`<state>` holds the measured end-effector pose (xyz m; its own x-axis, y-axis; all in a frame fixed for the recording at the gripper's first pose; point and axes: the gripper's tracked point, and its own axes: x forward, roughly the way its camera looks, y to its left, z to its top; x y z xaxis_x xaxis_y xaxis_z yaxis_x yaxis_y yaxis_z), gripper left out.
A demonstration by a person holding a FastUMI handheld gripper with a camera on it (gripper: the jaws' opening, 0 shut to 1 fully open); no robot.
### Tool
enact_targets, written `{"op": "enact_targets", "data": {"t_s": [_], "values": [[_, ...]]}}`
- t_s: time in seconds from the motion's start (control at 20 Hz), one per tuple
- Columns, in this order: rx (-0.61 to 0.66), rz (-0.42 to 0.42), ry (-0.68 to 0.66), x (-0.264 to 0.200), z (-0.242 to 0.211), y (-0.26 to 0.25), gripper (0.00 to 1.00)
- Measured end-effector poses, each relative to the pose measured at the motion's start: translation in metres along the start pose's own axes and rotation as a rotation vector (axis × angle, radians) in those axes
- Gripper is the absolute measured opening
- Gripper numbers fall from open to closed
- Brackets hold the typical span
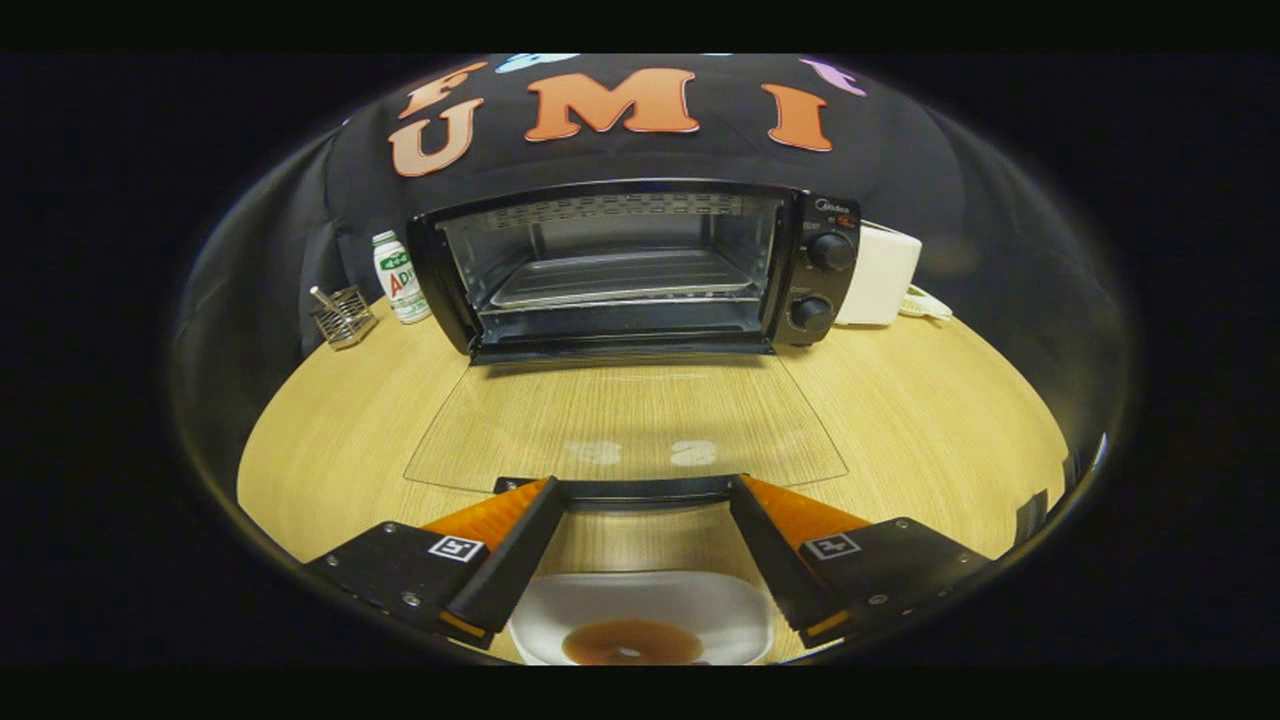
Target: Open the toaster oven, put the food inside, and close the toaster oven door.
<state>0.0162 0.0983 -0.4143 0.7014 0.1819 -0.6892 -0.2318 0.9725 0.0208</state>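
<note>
A toaster oven point(640, 270) is seen at the upper centre of the frame, at the back of a light wooden table point(920, 420), with its glass door point(625, 420) let down flat toward the camera, so that the cavity stands open. A wire rack point(620, 278) is seen inside the cavity. Two knobs point(822, 282) are set one above the other on the oven's right panel. To the left of the oven, a small white bottle point(398, 278) with a green cap is stood just beside it, and a wire holder point(342, 315) is placed further left, at the left middle of the frame. A white box point(880, 275) is seen to the right of the oven, close against its side. The door's dark handle edge point(640, 490) lies across the lower centre, just at the fingertips. The claw point(640, 495) is held spread wide at the bottom of the frame; nothing is pinched between its fingers, and whether the tips touch the door handle cannot be told. Below and between the fingers, at the bottom centre, a white plate point(735, 615) is seen with a brown, ring-shaped piece of food point(632, 643) lying on it, outside the oven.
</note>
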Motion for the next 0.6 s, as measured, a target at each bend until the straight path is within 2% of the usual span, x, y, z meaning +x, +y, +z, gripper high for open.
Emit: {"op": "enact_targets", "data": {"t_s": [0.25,0.6], "values": [[0.009,0.012,-0.023,-0.009,-0.007,-0.007,1.0],[-0.006,0.04,-0.154,-0.057,0.004,-0.01,1.0]]}}
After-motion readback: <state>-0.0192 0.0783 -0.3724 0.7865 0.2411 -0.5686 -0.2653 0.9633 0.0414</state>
